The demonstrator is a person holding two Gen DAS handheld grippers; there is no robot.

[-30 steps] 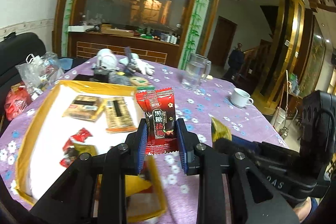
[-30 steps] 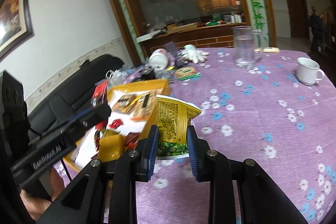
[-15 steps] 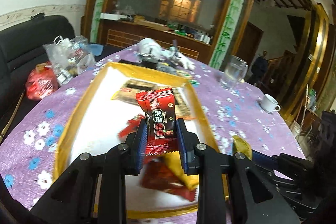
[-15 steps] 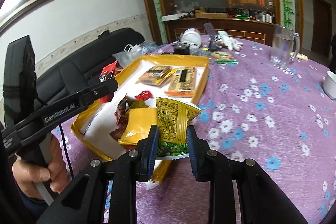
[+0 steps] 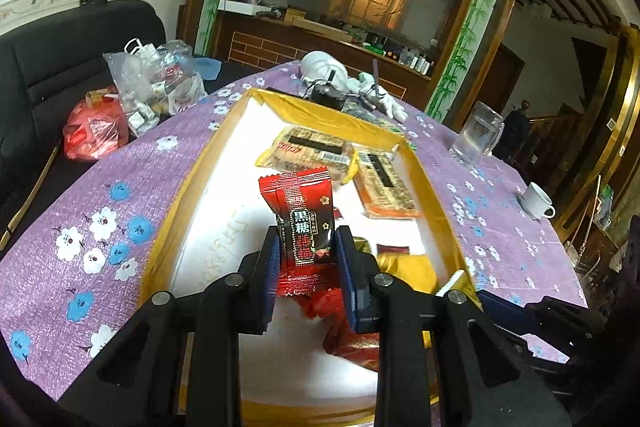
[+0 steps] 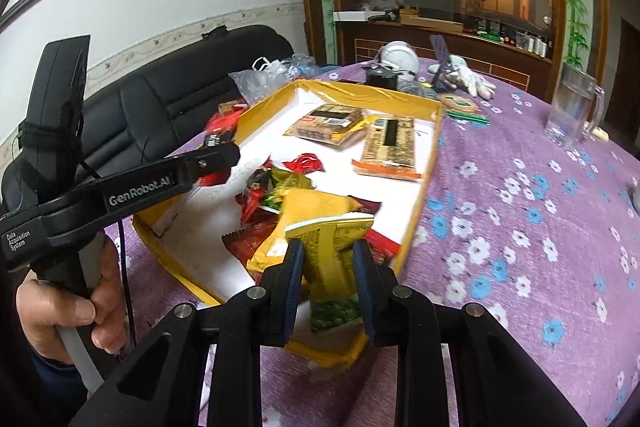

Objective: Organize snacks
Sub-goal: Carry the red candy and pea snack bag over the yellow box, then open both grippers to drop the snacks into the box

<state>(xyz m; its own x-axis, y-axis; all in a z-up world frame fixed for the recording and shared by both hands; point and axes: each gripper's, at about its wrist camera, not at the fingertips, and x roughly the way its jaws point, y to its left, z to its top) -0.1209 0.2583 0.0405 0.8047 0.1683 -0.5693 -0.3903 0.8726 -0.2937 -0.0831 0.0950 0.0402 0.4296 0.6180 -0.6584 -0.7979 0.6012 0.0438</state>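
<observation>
A yellow-walled tray (image 5: 188, 183) with a white floor lies on the purple flowered tablecloth. My left gripper (image 5: 307, 251) is shut on a red candy packet (image 5: 298, 199), held upright over the tray's near half. My right gripper (image 6: 328, 255) is shut on a yellow snack packet (image 6: 332, 239) with a green bottom, just above the tray's (image 6: 424, 187) near right corner. Two tan cracker packs (image 5: 308, 151) (image 5: 384, 187) lie at the tray's far end. A heap of red and yellow packets (image 6: 280, 203) fills its near part. From the right wrist, the left gripper (image 6: 224, 155) shows side-on over the tray's left wall.
A glass mug (image 5: 476, 135) and a white cup (image 5: 536, 201) stand on the table right of the tray. Plastic bags (image 5: 152, 87) and a red bag (image 5: 96, 131) sit on the left by the black sofa. A white glove and clutter (image 5: 332, 75) lie behind the tray. A person's hand (image 6: 68, 307) grips the left handle.
Both grippers have swung left and sunk, from beside the tray to above its near end. Each still grips its packet.
</observation>
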